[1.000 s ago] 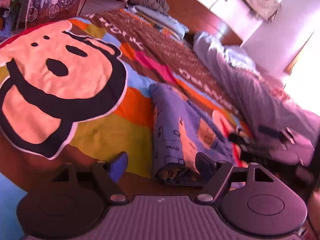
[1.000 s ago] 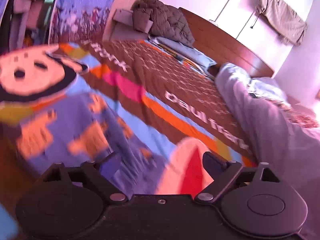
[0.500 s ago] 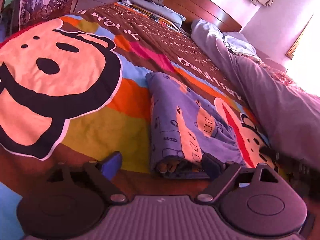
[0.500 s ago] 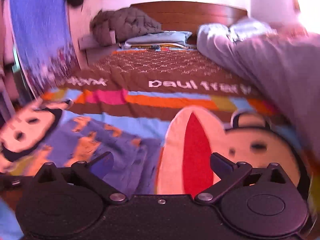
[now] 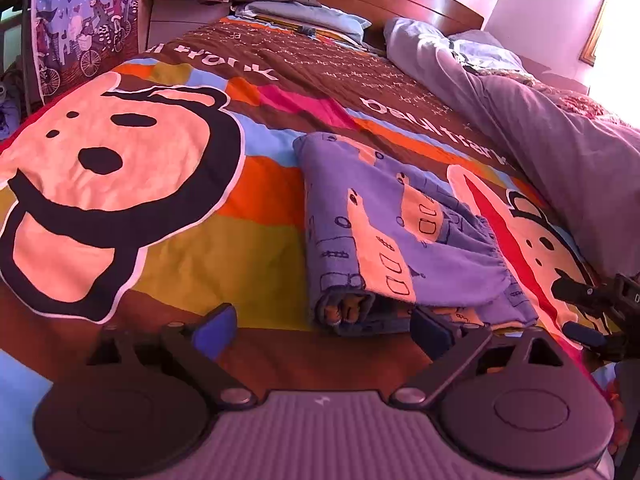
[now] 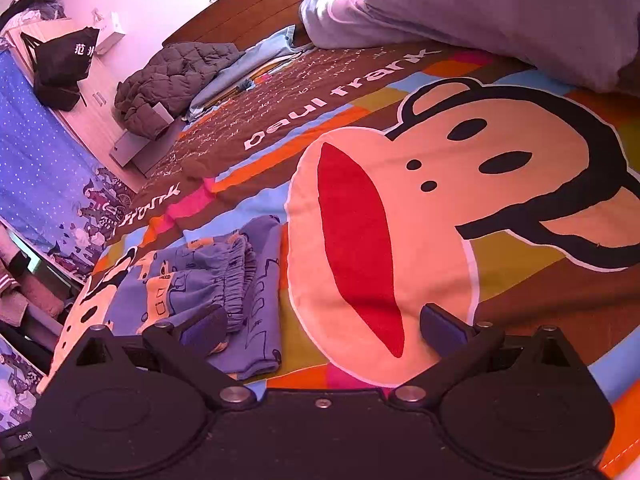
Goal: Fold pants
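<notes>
Left wrist view: left tongs spreading wider at the bottom of the frame, gripping nothing, the right-hand pad just beside the near edge of the pants. Lying folded at centre frame on the cartoon bedspread, a blue printed bundle with layered edges facing the camera and the gathered waistband toward the lower right. Showing at the right edge of the frame, the right tongs, apart from the cloth. Bunching along the upper right, a grey duvet.

Right wrist view: right tongs standing fully apart at the bottom of the frame, nothing between them, only bedspread beneath. Sitting at the lower left of the frame, the pants, the left-hand pad overlapping them in the picture; touching or not, cannot tell. Heaping at the upper left, a dark quilted jacket by the headboard.

Judging the step: letting go after a fold, the bundle looking compact and the task close to done or done. Judging the next move: either drawing both tongs clear without dragging the cloth, or, wanting one more fold, pinching the near edge through all layers and carrying it over evenly
</notes>
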{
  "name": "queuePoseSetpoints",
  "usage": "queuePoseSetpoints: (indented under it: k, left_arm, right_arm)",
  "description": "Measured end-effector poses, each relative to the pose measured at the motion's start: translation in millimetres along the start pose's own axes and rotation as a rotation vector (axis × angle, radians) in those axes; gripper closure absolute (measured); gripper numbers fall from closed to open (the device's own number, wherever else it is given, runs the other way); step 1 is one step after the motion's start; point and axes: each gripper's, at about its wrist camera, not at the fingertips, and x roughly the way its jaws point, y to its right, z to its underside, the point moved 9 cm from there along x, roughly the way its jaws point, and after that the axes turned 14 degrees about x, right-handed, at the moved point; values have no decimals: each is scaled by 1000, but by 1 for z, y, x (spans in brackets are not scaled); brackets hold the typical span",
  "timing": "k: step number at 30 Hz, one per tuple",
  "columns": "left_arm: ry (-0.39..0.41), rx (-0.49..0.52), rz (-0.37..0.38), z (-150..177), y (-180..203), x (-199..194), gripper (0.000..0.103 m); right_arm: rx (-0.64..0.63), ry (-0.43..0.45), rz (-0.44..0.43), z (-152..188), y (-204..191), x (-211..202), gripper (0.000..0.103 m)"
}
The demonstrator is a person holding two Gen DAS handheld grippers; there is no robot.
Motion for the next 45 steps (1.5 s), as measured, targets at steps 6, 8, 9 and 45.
queuePoseSetpoints:
  k: [6,8,9,45]
  left_arm:
    - [18,-46,27,0,-7,-2,5]
    - [23,-57,38,0,-9,-2,4]
    - [25,-62,43,0,-9,-2,4]
    - [103,-144,114,-30,-29,28,0]
  right_arm:
    - [13,1,-7,-2,0,1,1]
    - [18,1,-8,-2,1,2,1]
    - [17,1,-7,-2,1,2,1]
    - [-167,-30,-173,-7,-67,76,1]
